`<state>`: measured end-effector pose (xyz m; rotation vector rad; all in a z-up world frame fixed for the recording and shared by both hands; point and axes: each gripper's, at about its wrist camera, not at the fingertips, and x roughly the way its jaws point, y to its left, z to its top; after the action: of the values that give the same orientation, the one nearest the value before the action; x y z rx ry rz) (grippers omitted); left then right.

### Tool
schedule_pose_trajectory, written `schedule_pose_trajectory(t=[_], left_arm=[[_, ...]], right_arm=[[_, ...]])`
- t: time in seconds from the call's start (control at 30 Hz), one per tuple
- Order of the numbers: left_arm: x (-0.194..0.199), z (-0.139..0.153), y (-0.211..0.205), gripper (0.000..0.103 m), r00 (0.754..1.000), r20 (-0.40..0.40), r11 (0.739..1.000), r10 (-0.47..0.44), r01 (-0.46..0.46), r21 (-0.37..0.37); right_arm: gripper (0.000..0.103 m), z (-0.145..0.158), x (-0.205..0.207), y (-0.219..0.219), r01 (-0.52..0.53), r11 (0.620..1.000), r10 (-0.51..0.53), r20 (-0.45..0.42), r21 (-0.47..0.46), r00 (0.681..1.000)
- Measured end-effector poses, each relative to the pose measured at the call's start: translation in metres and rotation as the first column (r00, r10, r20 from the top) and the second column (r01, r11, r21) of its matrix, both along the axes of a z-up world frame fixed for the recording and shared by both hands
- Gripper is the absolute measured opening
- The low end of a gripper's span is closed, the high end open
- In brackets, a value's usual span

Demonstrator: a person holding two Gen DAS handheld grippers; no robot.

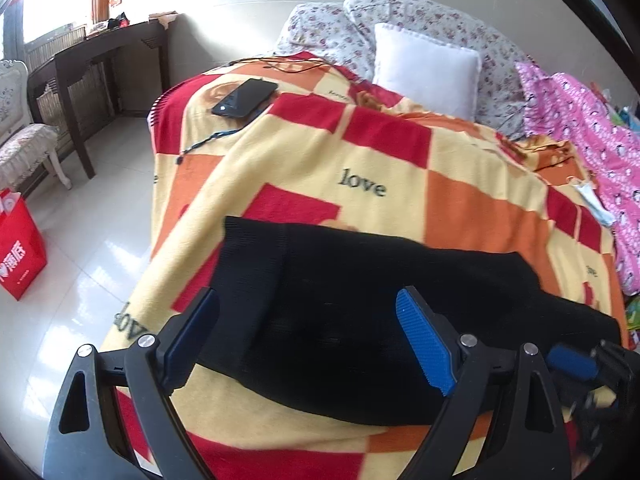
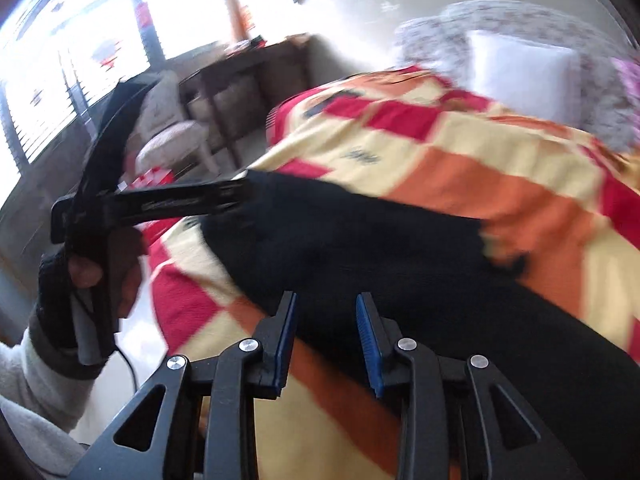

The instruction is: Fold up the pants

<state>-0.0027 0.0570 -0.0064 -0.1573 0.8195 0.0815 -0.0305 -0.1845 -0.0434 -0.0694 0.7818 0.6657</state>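
Now the black pants lie folded in a wide band across the near end of the checked blanket on the bed. Above them the left gripper hovers, fingers spread wide with nothing between them. Lower right in that view, the right gripper shows its blue pads; its own camera shows its fingers parted over the pants, holding nothing. Farther up the blanket a phone rests near a white pillow.
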Motion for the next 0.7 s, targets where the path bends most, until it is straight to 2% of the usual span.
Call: schedule_pose_trajectory(t=[0.1,0.2,0.27,0.4,0.47,0.5,0.57,0.7], left_arm=[[0.001,-0.002,-0.017,0.090,0.999,0.001,0.999,-0.038,0.038,-0.021],[0.004,-0.013,-0.036,0.090,0.996,-0.029,0.997,-0.081,0.080,-0.013],[0.005,-0.022,-0.047,0.090,0.994,-0.049,0.995,-0.098,0.098,-0.001],[0.009,-0.034,-0.066,0.090,0.991,-0.079,0.991,-0.110,0.115,0.062],[0.009,-0.031,-0.070,0.090,0.990,-0.080,0.991,-0.118,0.122,0.054],[0.010,-0.028,-0.073,0.090,0.989,-0.077,0.991,-0.123,0.126,0.042],[0.010,-0.022,-0.077,0.090,0.989,-0.064,0.990,-0.131,0.134,0.040],[0.013,-0.014,-0.095,0.090,0.985,-0.046,0.984,-0.166,0.168,0.053]], right_arm=[[0.031,-0.008,0.009,-0.050,0.152,0.988,-0.151,0.012,-0.036,0.988],[0.031,-0.027,0.020,-0.098,0.295,0.951,-0.297,-0.016,-0.097,0.955],[0.030,-0.029,0.016,-0.122,0.315,0.947,-0.317,-0.026,-0.063,0.948],[0.031,-0.026,0.002,-0.158,0.378,0.924,-0.380,-0.019,-0.061,0.925],[0.032,-0.022,-0.005,-0.172,0.395,0.918,-0.396,-0.031,-0.034,0.918],[0.034,-0.019,-0.009,-0.177,0.398,0.917,-0.399,-0.033,-0.025,0.916],[0.047,-0.013,-0.019,-0.182,0.403,0.915,-0.403,-0.014,-0.016,0.915],[0.048,-0.007,-0.028,-0.189,0.398,0.917,-0.398,0.004,-0.005,0.917]])
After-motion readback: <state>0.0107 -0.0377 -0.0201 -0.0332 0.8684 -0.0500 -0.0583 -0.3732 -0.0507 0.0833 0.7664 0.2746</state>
